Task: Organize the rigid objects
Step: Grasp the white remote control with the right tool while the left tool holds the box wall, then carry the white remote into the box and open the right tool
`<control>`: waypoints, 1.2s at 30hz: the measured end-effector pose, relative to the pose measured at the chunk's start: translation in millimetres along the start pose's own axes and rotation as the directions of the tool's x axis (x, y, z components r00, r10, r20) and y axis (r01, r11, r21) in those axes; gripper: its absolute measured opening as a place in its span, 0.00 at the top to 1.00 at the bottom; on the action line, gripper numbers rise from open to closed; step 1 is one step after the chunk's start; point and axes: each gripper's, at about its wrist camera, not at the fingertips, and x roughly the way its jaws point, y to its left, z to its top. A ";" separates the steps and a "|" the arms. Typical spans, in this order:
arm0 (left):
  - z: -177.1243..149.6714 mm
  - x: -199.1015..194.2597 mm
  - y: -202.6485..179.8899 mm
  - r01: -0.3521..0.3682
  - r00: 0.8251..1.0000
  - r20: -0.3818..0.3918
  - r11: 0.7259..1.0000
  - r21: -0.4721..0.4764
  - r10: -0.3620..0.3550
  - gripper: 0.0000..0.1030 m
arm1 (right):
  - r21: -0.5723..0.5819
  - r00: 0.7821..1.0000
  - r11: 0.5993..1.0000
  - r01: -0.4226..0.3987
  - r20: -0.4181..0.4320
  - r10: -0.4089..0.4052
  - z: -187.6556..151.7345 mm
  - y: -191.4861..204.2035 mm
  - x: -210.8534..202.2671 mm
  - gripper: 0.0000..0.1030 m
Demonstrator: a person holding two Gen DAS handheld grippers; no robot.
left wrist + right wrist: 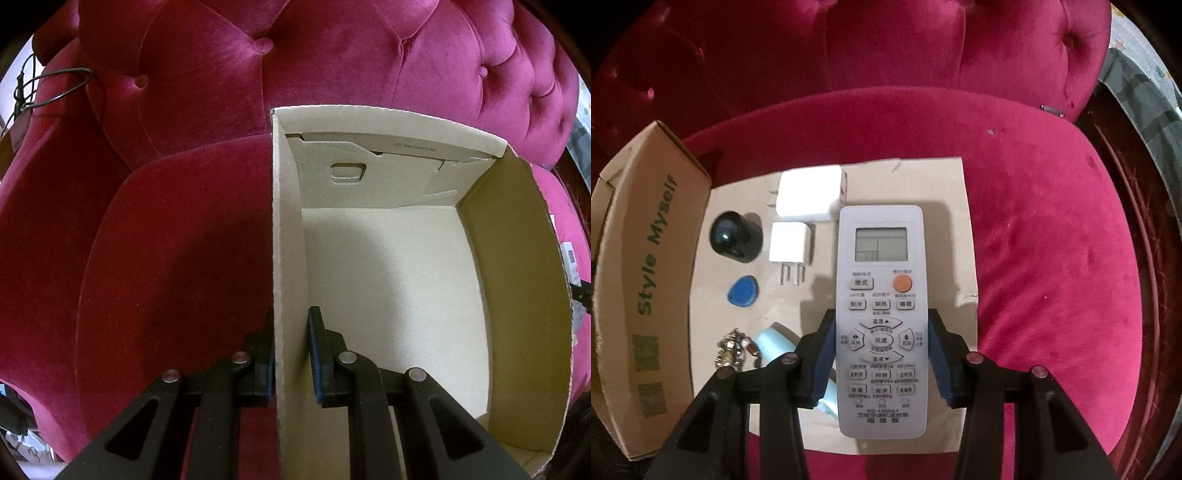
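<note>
The left gripper (291, 354) is clamping the box (286, 221) wall on the chair (166, 258), steadying it, while the right gripper (882, 354) is gripping the remote (881, 317) by its sides above the card (960, 206), best lifted level to clear both chargers (809, 195).

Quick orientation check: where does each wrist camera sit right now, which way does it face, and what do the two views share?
Left wrist: on the left gripper, facing steeply down into an empty cardboard box; its fingers clamp the box's left wall.
Right wrist: on the right gripper, facing steeply down at a white remote held between its pads, above a cardboard flap with chargers and small items.
Shared: the same box and the red velvet armchair beneath it.
</note>
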 end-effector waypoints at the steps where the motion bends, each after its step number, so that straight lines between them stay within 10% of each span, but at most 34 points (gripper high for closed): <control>1: 0.0 0.3 0.1 0.001 1.000 0.000 1.000 0.001 -0.001 0.85 | 0.002 1.000 1.000 -0.003 0.004 0.003 1.0 1.8 -4.4 0.52; 36: 1.8 2.4 18.1 0.084 0.996 -0.010 0.996 -0.034 -0.084 0.84 | -0.094 0.995 0.996 -0.005 0.096 0.014 23.8 116.4 -107.7 0.52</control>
